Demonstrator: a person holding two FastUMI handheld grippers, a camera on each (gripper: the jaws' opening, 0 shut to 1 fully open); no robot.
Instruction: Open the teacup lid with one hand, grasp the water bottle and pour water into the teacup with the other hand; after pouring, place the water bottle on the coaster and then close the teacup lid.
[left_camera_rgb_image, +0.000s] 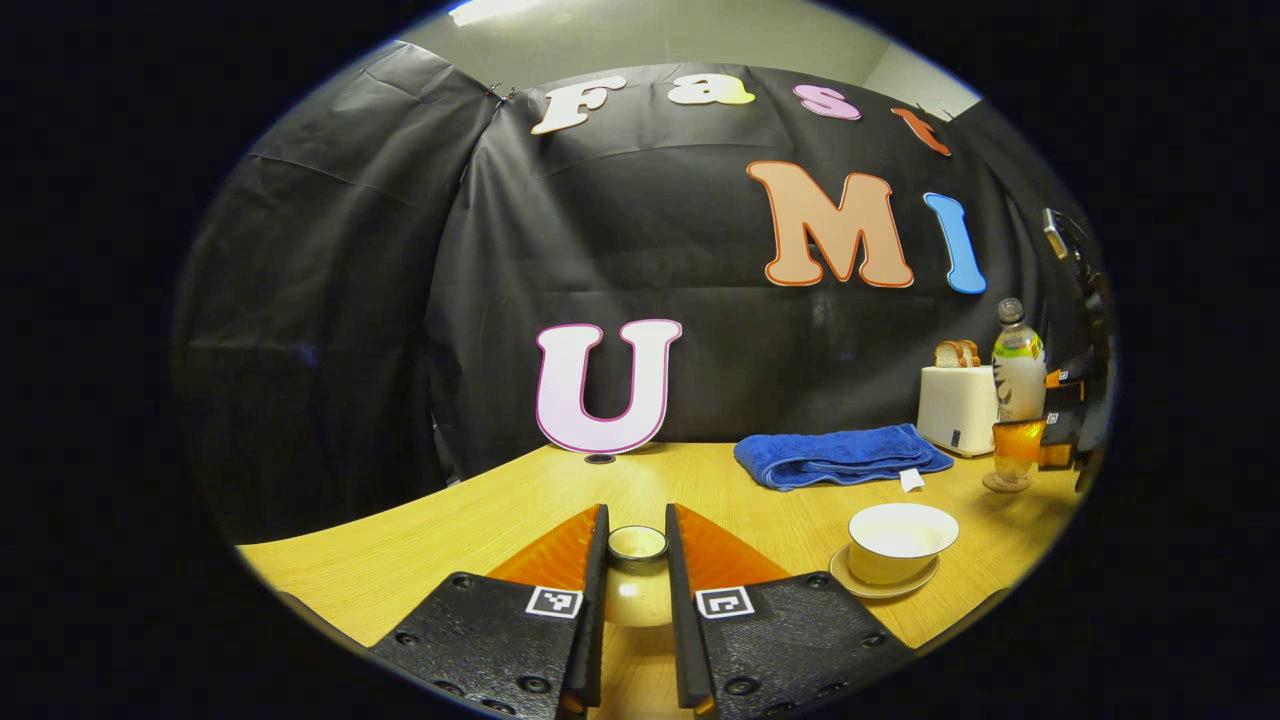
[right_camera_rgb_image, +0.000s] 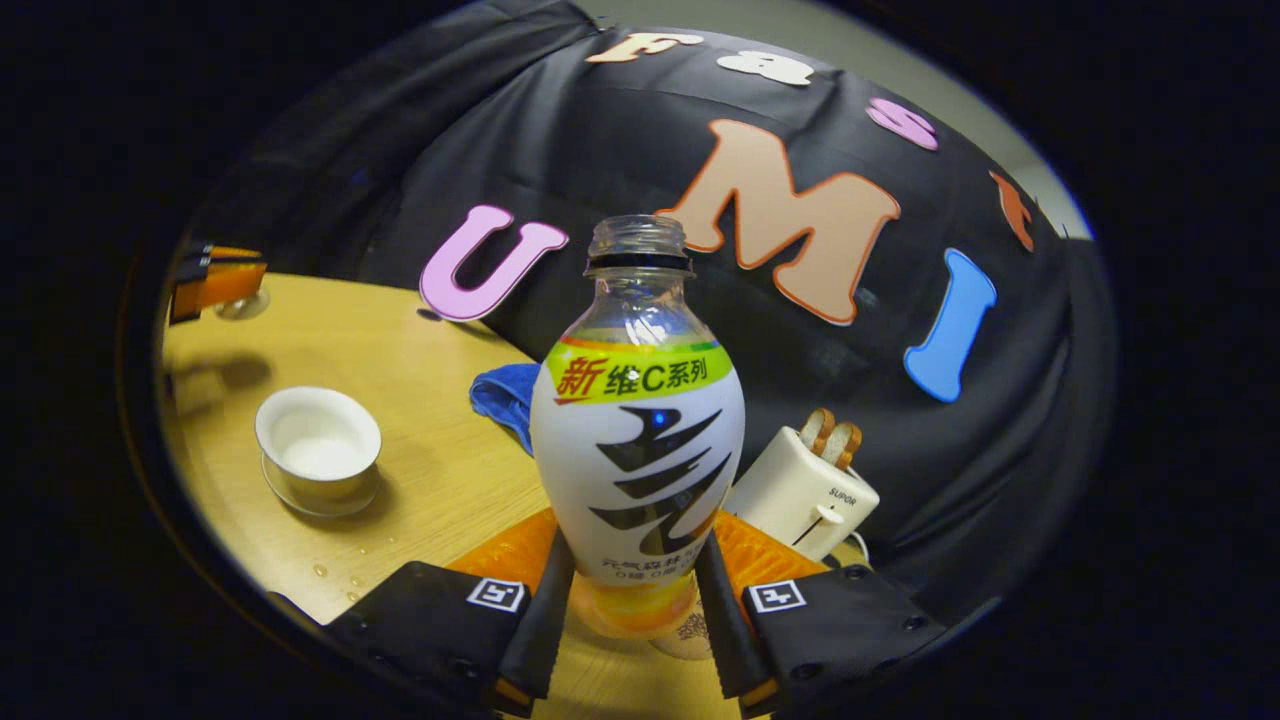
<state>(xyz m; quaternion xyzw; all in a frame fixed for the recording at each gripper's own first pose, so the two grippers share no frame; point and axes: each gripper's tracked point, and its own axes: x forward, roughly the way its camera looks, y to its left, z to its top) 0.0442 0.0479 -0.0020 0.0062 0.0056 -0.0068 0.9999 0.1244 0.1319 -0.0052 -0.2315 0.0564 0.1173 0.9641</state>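
Note:
My left gripper (left_camera_rgb_image: 637, 520) is shut on the pale teacup lid (left_camera_rgb_image: 637, 597), held low over the table with its knob pointing forward. The open white teacup (left_camera_rgb_image: 900, 540) stands on its saucer to the right. In the right gripper view, my right gripper (right_camera_rgb_image: 637, 545) is shut on the uncapped water bottle (right_camera_rgb_image: 637, 440), upright just over the round coaster (right_camera_rgb_image: 683, 632); I cannot tell whether they touch. The teacup (right_camera_rgb_image: 318, 445) sits at the left there, with the left gripper (right_camera_rgb_image: 215, 280) beyond it. The bottle (left_camera_rgb_image: 1018, 365) and right gripper (left_camera_rgb_image: 1055, 420) stand far right above the coaster (left_camera_rgb_image: 1005, 483).
A folded blue towel (left_camera_rgb_image: 840, 455) lies at the back of the wooden table (left_camera_rgb_image: 420, 540). A white toaster (left_camera_rgb_image: 955, 405) with bread slices stands behind the bottle. A few water drops (right_camera_rgb_image: 340, 565) lie on the table near the cup.

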